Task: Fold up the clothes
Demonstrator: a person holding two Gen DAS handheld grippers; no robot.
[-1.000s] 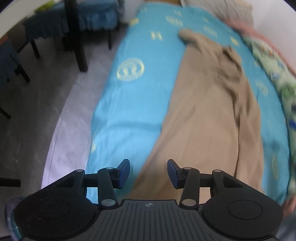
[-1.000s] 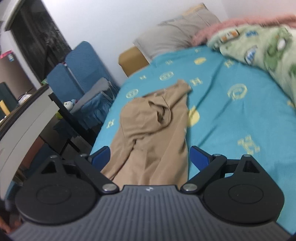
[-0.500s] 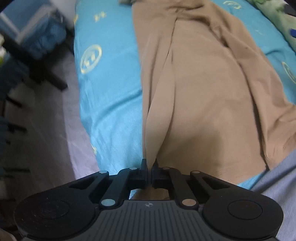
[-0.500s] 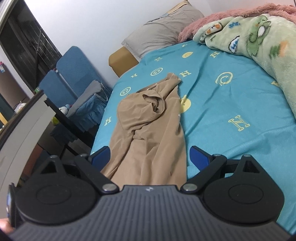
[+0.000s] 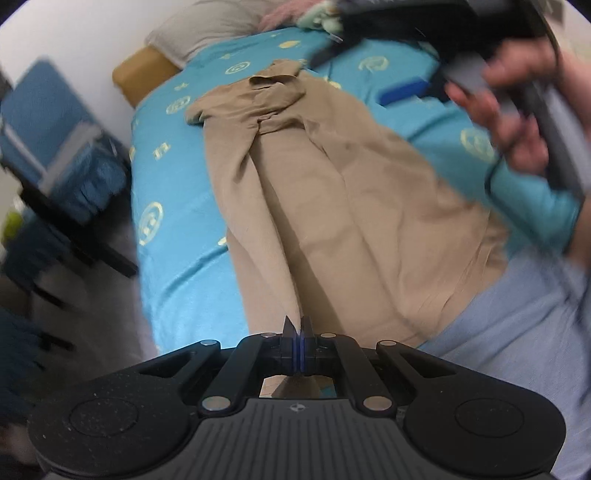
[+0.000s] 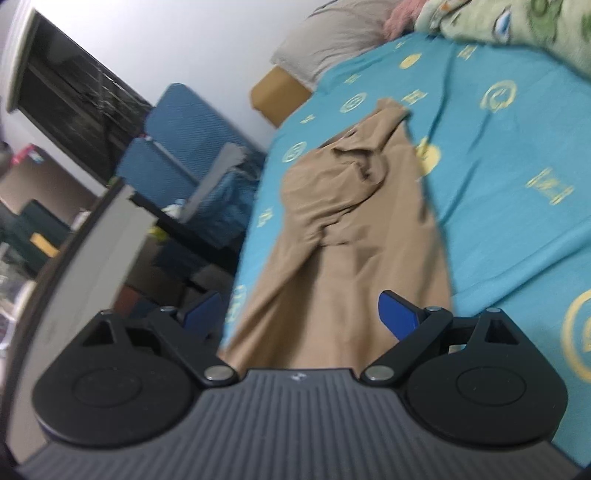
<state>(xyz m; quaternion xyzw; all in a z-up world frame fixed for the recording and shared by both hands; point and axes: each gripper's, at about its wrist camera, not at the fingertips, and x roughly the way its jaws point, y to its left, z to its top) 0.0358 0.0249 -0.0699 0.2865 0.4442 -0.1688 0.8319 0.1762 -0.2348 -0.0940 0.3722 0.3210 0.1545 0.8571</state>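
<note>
The left gripper (image 5: 298,345), open a second ago, has clamped the tan garment's (image 5: 332,206) near hem and raised it (the right gripper (image 6: 299,314) has moved closer).

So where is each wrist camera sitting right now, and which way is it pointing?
Left wrist: on the left gripper, low at the bed's near edge, facing up the tan garment toward the pillow; its jaws clamp the hem, and the person's hand shows at right.
Right wrist: on the right gripper, open above the garment, facing the same way.
Shared: garment, teal sheet, pillow, blue chair.
</note>
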